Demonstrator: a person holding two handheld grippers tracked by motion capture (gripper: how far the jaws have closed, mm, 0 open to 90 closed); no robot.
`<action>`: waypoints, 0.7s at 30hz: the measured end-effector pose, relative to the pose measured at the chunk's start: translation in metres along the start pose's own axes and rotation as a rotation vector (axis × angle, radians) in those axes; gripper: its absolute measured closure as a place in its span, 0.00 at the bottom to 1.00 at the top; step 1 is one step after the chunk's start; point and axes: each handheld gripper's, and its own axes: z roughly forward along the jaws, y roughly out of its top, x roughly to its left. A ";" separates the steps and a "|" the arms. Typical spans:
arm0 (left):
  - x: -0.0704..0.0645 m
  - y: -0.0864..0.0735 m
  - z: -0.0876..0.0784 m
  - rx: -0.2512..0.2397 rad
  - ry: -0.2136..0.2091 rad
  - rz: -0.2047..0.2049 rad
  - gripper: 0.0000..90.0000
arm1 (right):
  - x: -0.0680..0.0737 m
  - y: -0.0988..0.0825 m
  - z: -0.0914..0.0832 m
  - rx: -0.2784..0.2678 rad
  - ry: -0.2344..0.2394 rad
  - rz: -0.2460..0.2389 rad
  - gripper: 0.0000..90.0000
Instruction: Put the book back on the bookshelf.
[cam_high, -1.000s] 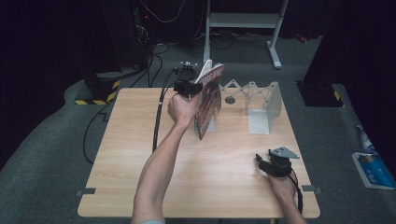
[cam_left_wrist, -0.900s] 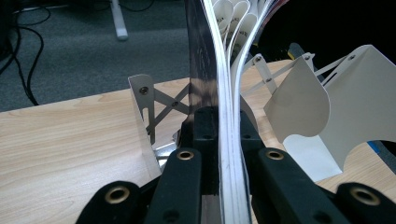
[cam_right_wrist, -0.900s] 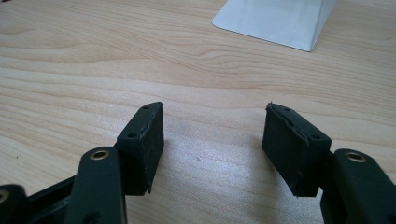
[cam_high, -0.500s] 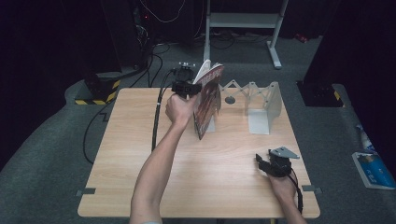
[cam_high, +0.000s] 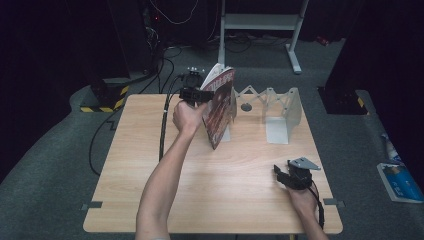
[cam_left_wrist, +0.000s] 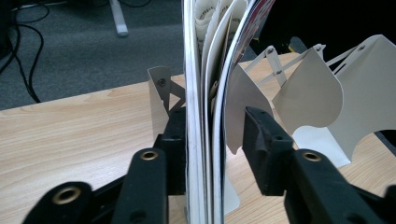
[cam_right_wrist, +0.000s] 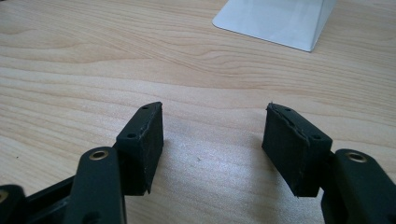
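Now the left gripper (cam_left_wrist: 212, 140) is straddling the magazine (cam_high: 220, 107) standing in the white rack (cam_high: 280, 112) at the table's (cam_high: 150, 170) far edge, jaws just opening, right pad clear of the pages. Meanwhile the right gripper (cam_right_wrist: 212, 149) is sitting parted and empty on the near right.

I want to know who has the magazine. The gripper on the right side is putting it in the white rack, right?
No. The left gripper is at the magazine by the white rack; the right gripper rests apart on the table. The high view shows it.
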 end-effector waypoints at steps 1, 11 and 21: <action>0.000 0.000 0.000 0.000 0.001 0.001 0.65 | 0.000 0.000 0.000 -0.001 0.000 0.000 0.42; 0.001 -0.004 0.000 -0.015 0.016 0.037 0.55 | 0.000 0.000 0.000 -0.002 0.001 -0.001 0.42; 0.005 -0.004 -0.006 -0.030 -0.021 0.030 0.50 | 0.000 0.000 0.000 -0.001 0.000 0.000 0.42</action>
